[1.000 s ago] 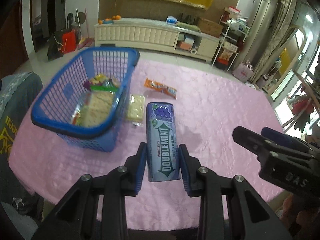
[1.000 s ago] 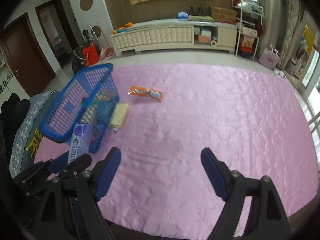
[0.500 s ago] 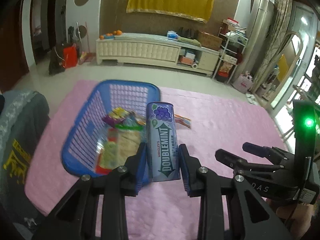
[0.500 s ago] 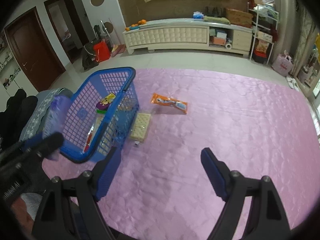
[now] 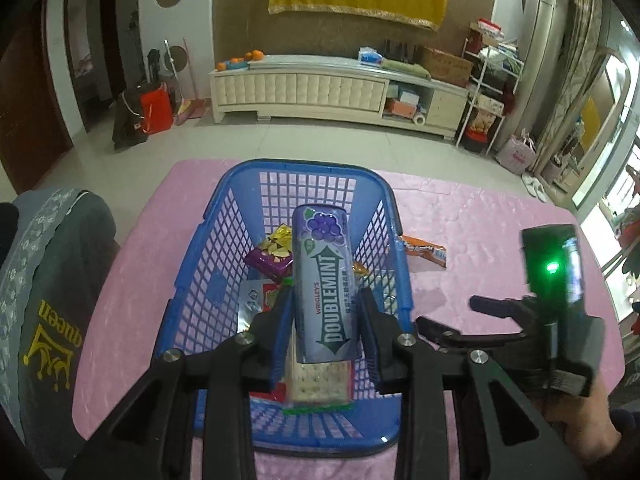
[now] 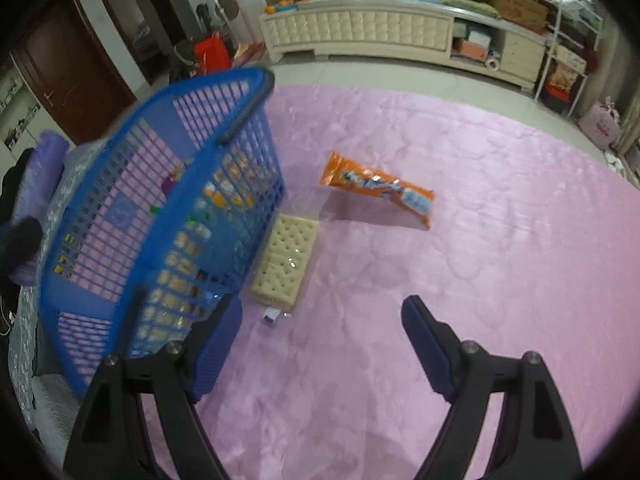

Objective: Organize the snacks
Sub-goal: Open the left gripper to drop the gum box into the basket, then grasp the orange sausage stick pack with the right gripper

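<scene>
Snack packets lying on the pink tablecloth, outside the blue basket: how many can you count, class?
2. The cracker pack lies right beside the basket; the orange wrapper lies farther out on the tablecloth. The basket could hide others behind it.

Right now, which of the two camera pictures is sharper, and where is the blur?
Left wrist view: sharp; the Doublemint can label reads clearly, edges bend with fisheye. Right wrist view: motion blur smears the blue basket, while the cracker pack stays fairly crisp.
</scene>
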Tool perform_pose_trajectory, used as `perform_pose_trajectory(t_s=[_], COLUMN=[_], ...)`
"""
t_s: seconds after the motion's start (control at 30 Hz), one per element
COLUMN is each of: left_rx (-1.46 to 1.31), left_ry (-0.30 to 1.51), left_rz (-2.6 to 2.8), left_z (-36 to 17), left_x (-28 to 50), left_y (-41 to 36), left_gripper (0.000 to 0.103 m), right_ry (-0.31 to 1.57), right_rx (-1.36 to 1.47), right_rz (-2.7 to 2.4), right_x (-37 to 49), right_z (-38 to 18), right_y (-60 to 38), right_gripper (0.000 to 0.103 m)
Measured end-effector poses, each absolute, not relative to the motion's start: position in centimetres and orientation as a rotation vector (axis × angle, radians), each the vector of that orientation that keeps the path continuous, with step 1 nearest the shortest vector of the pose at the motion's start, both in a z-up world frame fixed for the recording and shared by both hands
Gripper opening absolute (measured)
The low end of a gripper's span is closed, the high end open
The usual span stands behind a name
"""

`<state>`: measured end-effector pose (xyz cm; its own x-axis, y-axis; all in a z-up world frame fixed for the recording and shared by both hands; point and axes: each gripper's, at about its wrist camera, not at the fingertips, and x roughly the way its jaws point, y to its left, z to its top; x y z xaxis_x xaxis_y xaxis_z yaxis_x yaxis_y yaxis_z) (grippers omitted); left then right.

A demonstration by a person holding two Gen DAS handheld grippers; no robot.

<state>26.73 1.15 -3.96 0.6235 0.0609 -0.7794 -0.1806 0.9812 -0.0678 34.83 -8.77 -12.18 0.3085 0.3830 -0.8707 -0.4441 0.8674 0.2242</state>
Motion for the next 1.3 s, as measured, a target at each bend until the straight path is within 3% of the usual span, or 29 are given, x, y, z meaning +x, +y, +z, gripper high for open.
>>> perform_pose_trajectory(t_s=[0.4, 0.5, 0.8, 0.87, 0.9, 0.93, 1.1, 1.3], left_rx=[-0.125, -0.114, -0.155, -0.188, -0.198, -0.206, -0.223, -0.162], left_ry=[0.988, 0.996, 1.035, 1.063, 1.066, 1.060, 1.036, 1.037], left_rz=[0.070, 0.067, 0.108, 0.119, 0.125, 0.135, 0.126, 0.129], left_z=[-7.2, -7.6, -8.3, -8.7, -8.8, -8.7, -8.5, -8.7], left_x=[30.5, 30.9, 31.2, 31.1, 31.1, 30.9, 30.3, 30.4], left_y=[2.2, 2.2, 2.7, 3.3, 3.4, 3.5, 3.5, 2.7], left_gripper=[0.029, 0.020, 0.019, 0.032, 0.045, 0.048, 0.056, 0.057], right_ry=[1.149, 1.160, 1.143, 1.148, 1.150, 1.162, 1.168, 1.137], right_rx=[-0.096, -0.124, -0.176, -0.175, -0.177, -0.170, -0.073, -0.123], right_rz=[0.634, 0.614, 0.567, 0.537, 0.525, 0.517, 0.560, 0.552], right_x=[37.4, 38.2, 38.2, 38.3, 38.2, 38.1, 38.0, 38.9], right_z=[-16.3, -16.8, -16.5, -16.4, -16.4, -16.5, -15.8, -15.0], right_y=[-6.7, -6.6, -7.2, -8.0, -8.3, -8.5, -8.8, -7.6], right_gripper=[0.085, 0.085, 0.087, 0.087, 0.087, 0.087, 0.087, 0.087])
